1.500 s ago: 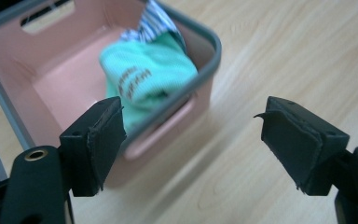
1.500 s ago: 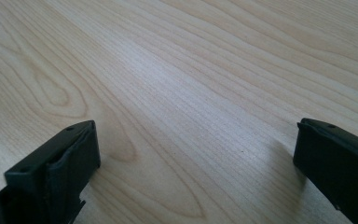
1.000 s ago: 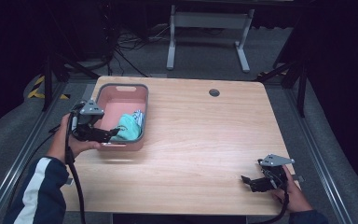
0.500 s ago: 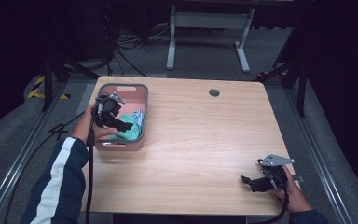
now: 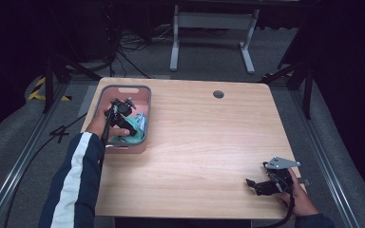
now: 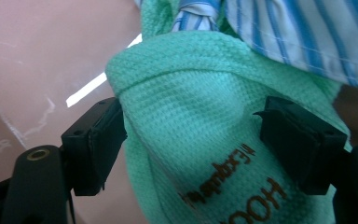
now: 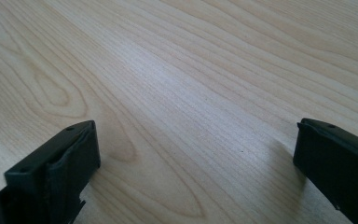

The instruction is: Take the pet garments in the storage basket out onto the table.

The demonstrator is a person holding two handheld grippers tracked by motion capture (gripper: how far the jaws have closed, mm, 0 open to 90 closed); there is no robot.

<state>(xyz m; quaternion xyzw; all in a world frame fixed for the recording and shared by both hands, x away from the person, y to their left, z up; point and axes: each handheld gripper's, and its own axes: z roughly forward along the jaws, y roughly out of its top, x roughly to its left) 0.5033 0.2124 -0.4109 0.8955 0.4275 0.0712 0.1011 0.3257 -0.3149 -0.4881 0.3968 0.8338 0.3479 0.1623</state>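
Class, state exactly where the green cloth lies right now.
The green cloth lies inside the pink bin at the table's left side in the high view, under a blue-striped cloth, with the left gripper's open jaws on either side of it.

- The left gripper [image 5: 120, 113] is a compact black device with a dark cable trailing back along the person's forearm.
- Its fingers [image 6: 93, 144] are black, blocky and matte, with squared pads; a round brass-coloured screw hole sits in the left arm behind the pad.
- The left sleeve [image 5: 73, 183] is dark navy with a broad white stripe running down its length.
- The right gripper [image 5: 266, 183] is black as well, topped by a grey three-cornered plate, with a black cable looping away beneath it.
- Its fingers [image 7: 58, 170] are black and rectangular, with small holes in their top faces.
- A dark cuff [image 5: 313, 222] shows at the right wrist.
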